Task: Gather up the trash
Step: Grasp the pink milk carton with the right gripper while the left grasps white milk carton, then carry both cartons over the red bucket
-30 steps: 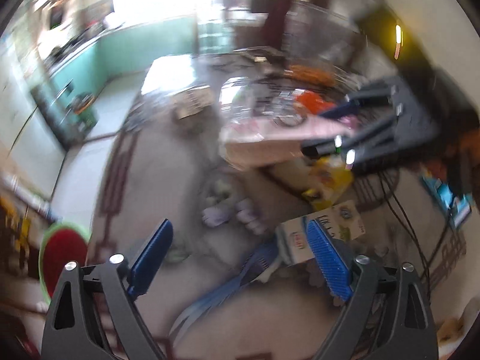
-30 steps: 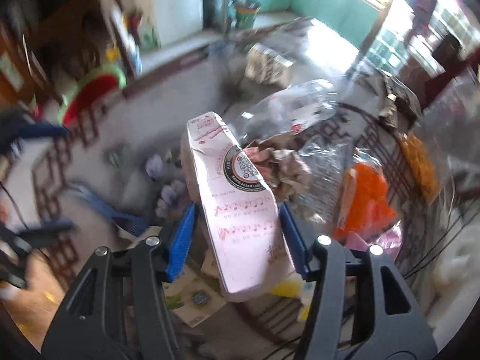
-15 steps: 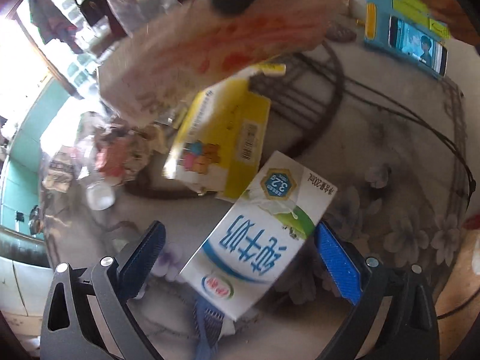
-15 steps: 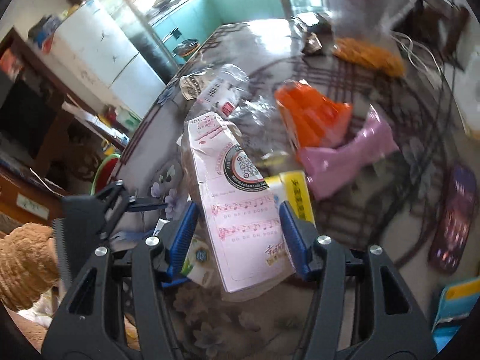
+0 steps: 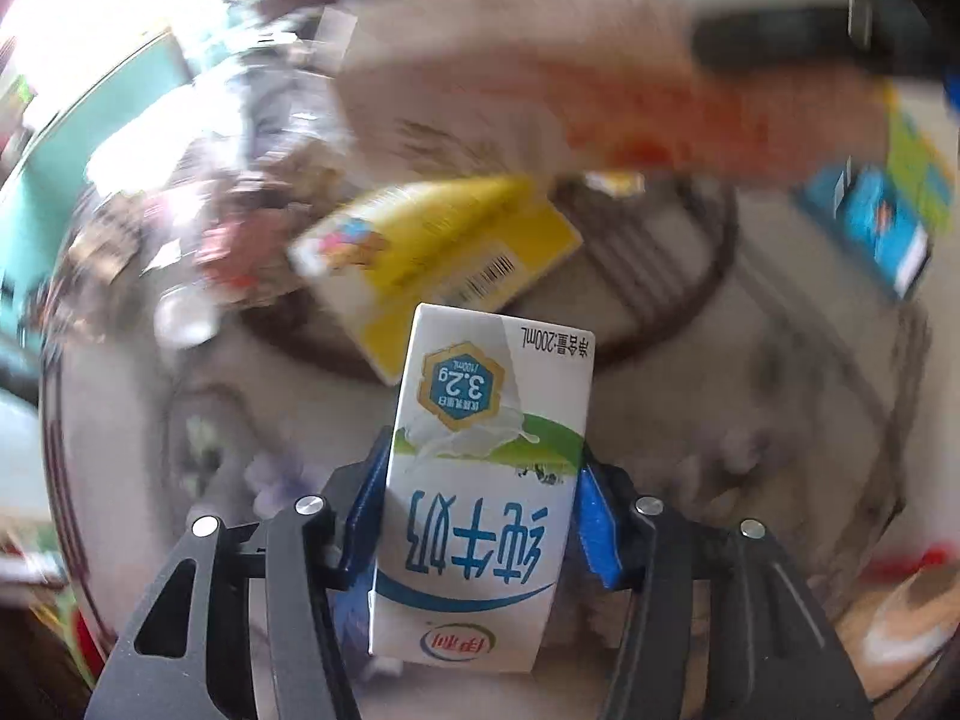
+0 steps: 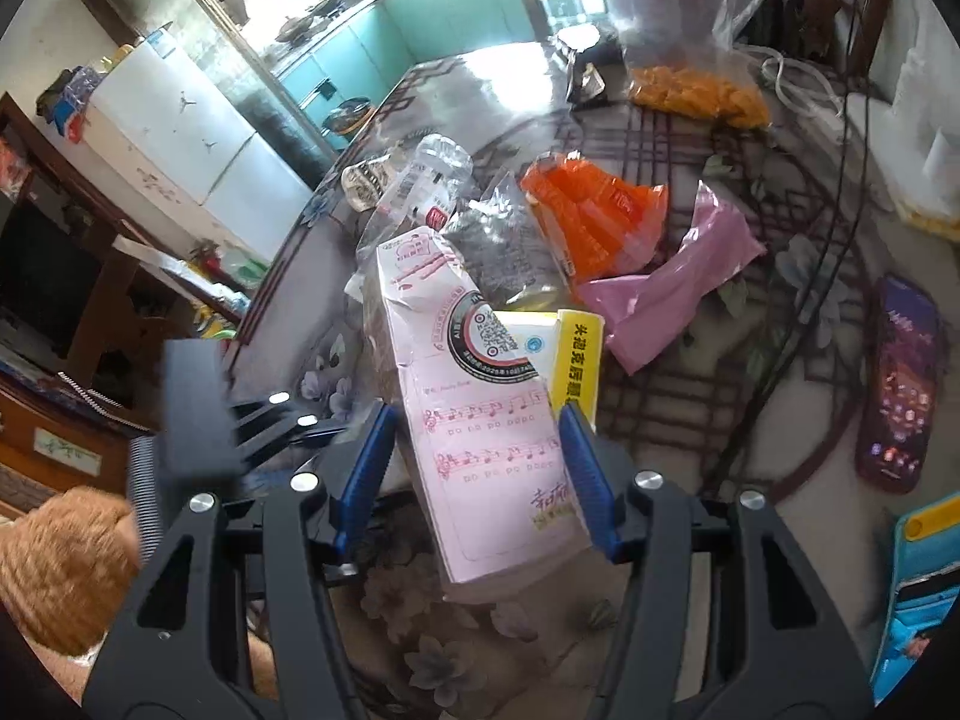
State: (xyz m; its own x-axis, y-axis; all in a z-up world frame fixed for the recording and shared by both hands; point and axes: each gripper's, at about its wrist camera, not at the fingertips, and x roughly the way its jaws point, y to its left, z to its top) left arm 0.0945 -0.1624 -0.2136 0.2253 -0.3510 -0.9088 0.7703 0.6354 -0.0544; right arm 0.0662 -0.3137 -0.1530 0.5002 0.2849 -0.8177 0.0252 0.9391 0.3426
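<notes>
Floral-patterned table [image 6: 780,540], trash-strewn; left tool [image 5: 477,516] closing on milk carton [image 5: 480,480], right tool [image 6: 480,474] grips pink carton [image 6: 480,420].

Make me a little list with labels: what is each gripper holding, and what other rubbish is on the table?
left gripper: jaws closing on the white milk carton with blue writing, which sits between its blue pads
right gripper: shut on the pink box with music notes
yellow box: lying on the table just beyond the milk carton
other rubbish: clear plastic bottle, orange wrapper, pink plastic bag
not rubbish: dark phone at the right
table: flower-patterned cover
</notes>
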